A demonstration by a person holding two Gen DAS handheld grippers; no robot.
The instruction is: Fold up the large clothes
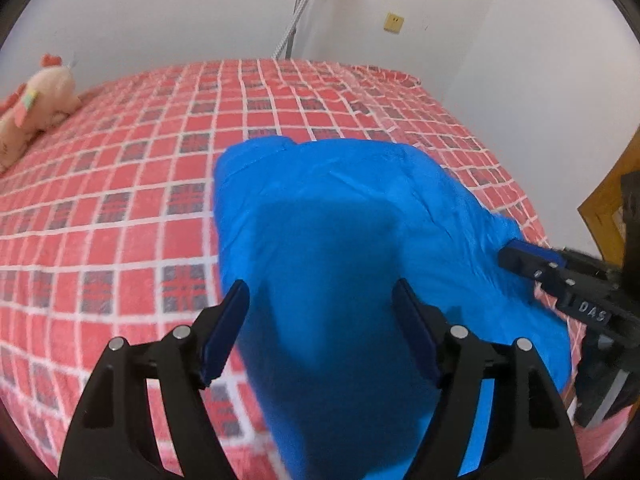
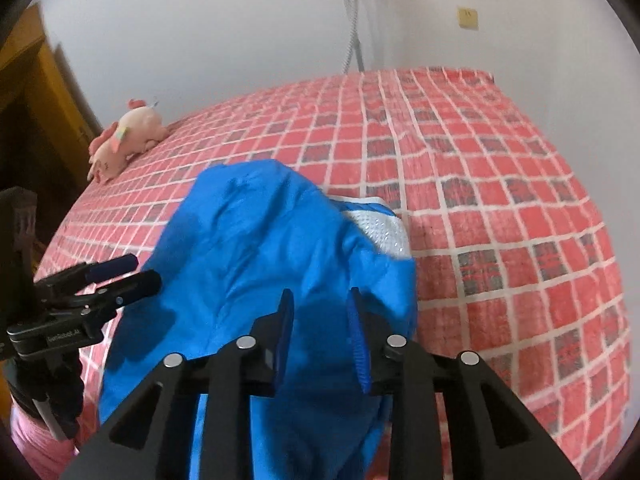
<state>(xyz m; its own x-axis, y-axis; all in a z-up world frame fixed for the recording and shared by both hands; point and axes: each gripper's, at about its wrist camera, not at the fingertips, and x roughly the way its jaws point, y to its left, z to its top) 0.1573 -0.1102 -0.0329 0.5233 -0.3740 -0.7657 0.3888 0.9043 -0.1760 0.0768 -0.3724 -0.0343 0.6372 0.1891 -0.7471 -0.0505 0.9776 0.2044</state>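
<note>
A bright blue garment lies in a folded heap on the red checked bed. It also shows in the right wrist view, with a white mesh lining showing at its far right edge. My left gripper is open and hovers over the garment's near part, holding nothing. My right gripper is open with a narrower gap, above the garment's near right side, holding nothing. Each gripper appears in the other's view: the right one at the garment's right edge, the left one at its left edge.
A pink plush toy lies at the far left of the bed, also in the right wrist view. White walls stand behind the bed, with a metal pole and a yellow wall socket. Wooden furniture stands beside the bed.
</note>
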